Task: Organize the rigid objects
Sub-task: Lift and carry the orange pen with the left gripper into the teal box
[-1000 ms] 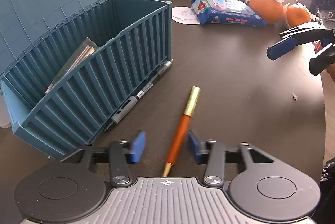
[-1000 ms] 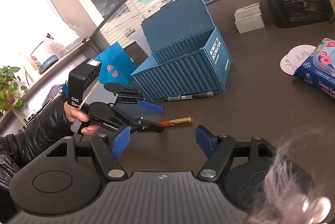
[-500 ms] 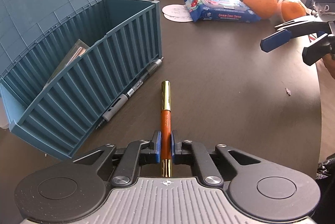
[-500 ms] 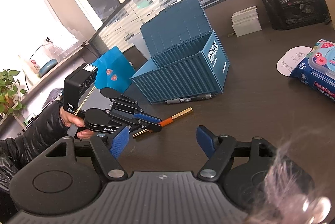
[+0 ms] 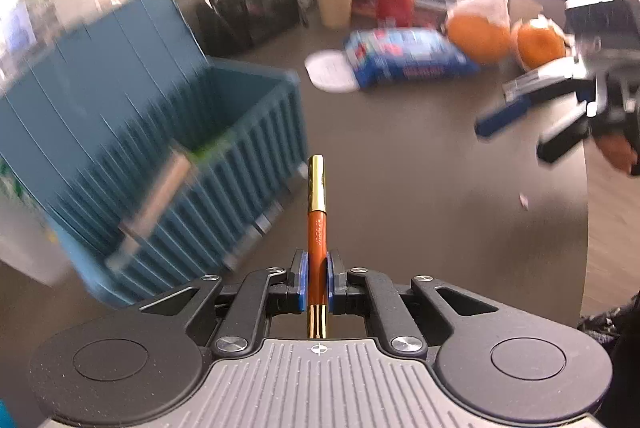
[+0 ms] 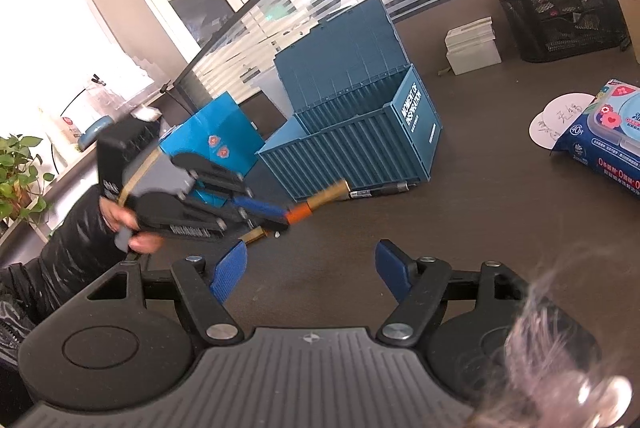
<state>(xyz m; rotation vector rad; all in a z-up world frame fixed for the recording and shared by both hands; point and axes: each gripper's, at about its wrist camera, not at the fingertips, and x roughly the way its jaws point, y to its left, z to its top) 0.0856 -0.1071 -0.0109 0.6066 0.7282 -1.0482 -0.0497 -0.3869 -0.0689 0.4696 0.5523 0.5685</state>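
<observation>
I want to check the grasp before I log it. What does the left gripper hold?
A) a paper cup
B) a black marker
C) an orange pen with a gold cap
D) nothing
C: the left gripper has its blue pads shut on the orange pen, whose gold cap points forward.

A marker [image 6: 378, 189] lies on the table [image 6: 480, 228] against the open bin [image 6: 360, 148]

orange pen [image 5: 318, 236] with gold cap and gold end, gripped at mid-barrel, off the table, cap end pointing forward. blue container box [image 6: 360, 144], ribbed walls, lid open and upright, stood on the dark table. grey marker [image 6: 378, 190] lay along the box's base, touching it.
</observation>
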